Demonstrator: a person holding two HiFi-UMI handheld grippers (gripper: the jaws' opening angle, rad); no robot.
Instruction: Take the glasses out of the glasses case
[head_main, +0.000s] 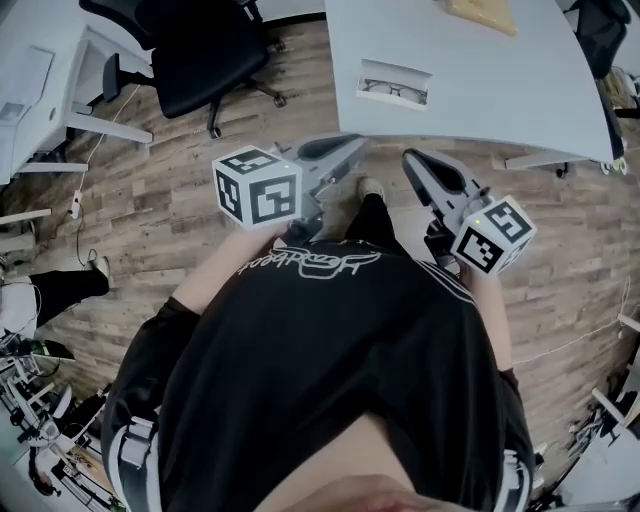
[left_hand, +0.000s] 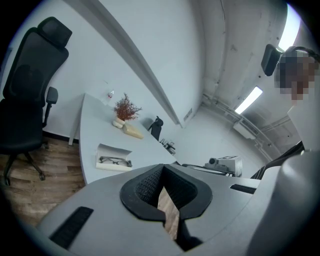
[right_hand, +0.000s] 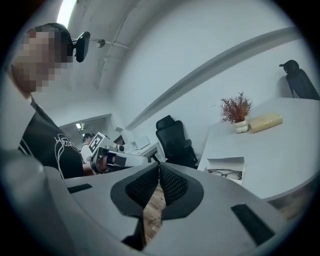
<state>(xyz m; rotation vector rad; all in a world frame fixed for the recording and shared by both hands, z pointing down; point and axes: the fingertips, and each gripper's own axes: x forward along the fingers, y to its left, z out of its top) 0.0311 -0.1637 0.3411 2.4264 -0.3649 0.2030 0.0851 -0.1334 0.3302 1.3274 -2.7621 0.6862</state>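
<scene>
A white glasses case (head_main: 394, 84) lies open near the front edge of the grey table (head_main: 500, 90), with dark-rimmed glasses (head_main: 392, 92) inside it. Both grippers are held close to the person's chest, over the wooden floor and short of the table. The left gripper (head_main: 352, 148) is shut and holds nothing; the right gripper (head_main: 412, 160) is the same. In the left gripper view the case (left_hand: 114, 157) lies ahead, left of the shut jaws (left_hand: 163, 170). In the right gripper view the case (right_hand: 226, 170) sits to the right of the shut jaws (right_hand: 159, 167).
A black office chair (head_main: 205, 50) stands on the floor left of the table. Farther back on the table are a potted red plant (left_hand: 126, 107), a tan block (right_hand: 265, 121) and a black bird figure (right_hand: 299, 80). Another desk (head_main: 40, 90) is at far left.
</scene>
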